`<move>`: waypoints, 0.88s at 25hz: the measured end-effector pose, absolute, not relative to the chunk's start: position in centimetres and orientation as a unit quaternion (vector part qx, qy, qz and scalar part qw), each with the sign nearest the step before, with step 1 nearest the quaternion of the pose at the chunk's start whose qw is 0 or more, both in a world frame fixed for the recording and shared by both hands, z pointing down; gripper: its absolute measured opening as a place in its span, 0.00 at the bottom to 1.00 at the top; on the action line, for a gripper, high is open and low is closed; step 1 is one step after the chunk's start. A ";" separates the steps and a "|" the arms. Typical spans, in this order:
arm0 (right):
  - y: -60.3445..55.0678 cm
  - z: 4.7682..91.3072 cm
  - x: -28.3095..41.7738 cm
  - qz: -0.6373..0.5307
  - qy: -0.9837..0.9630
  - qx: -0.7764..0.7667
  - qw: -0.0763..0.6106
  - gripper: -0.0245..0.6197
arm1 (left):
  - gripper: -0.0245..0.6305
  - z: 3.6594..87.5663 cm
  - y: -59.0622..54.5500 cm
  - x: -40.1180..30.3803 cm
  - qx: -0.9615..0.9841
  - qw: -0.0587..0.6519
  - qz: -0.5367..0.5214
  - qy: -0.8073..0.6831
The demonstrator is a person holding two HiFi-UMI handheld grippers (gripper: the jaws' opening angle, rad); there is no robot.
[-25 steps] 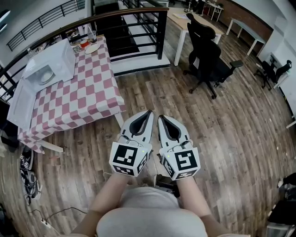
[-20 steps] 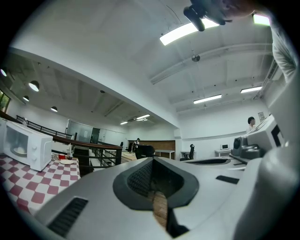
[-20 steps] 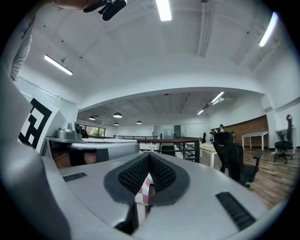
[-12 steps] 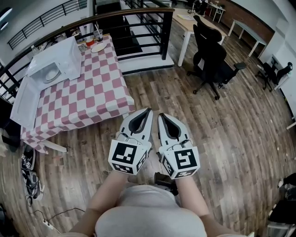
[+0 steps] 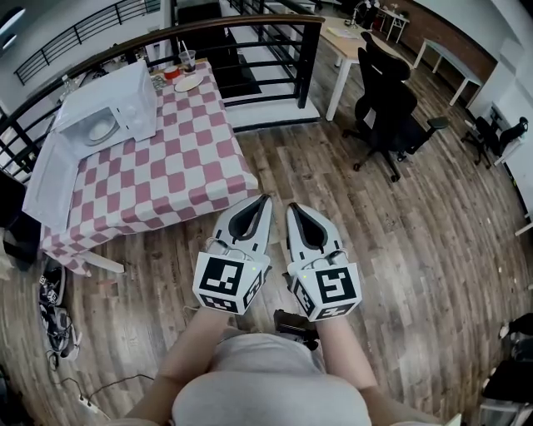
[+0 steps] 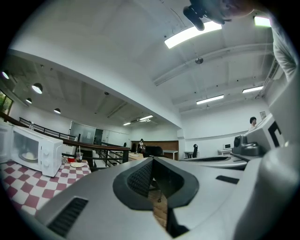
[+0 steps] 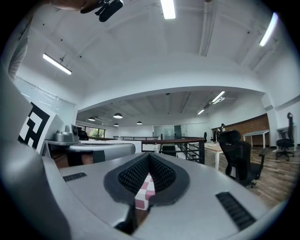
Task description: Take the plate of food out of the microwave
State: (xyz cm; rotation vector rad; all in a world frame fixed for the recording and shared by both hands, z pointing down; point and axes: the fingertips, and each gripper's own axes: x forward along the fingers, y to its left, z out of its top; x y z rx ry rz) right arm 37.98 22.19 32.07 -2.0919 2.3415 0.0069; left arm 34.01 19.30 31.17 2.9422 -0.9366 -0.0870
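Closer than a second ago, the table [image 5: 196,162] and microwave [image 5: 112,104] have slid toward the middle of the head view, while both grippers sit as before, side by side ahead of the person's torso.

Left gripper [image 5: 267,198] and right gripper [image 5: 291,207] are smooth grey shells with black ribbed pads. Each jaw pair is closed tip to tip on nothing, and a cube with black-and-white markers caps each.

At 11 o'clock from them the boxy white microwave stands on a pink-and-white checked cloth [image 5: 141,191], its door [image 5: 52,179] swung wide. The plate [image 5: 102,129] rests inside as a pale round disc; what lies on it is too small to tell. The left gripper view catches the same oven at 9 o'clock, a pale mound dim within.

At the table's far end are a clear cup [image 5: 188,60], a red item [image 5: 171,72] too small to identify, and a saucer [image 5: 187,83]. Behind them runs a curved dark railing [image 5: 250,25].

At 2 o'clock a black chair [image 5: 391,108] stands on the brown plank floor [image 5: 400,250]. Between the right gripper's pads only a sliver of cloth shows. The torso hides the upper arms at the lower edge.
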 end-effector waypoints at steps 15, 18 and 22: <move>18.8 32.5 28.2 -0.006 0.757 -0.653 0.012 0.08 | 0.04 31.9 16.5 24.1 0.948 0.023 -0.020 -0.316; 18.0 32.6 26.1 -0.008 0.758 -0.652 0.015 0.08 | 0.04 31.9 15.9 22.2 0.949 0.021 -0.018 -0.315; 17.2 32.5 23.8 -0.008 0.760 -0.650 0.015 0.08 | 0.04 31.7 15.1 20.1 0.948 0.021 -0.020 -0.316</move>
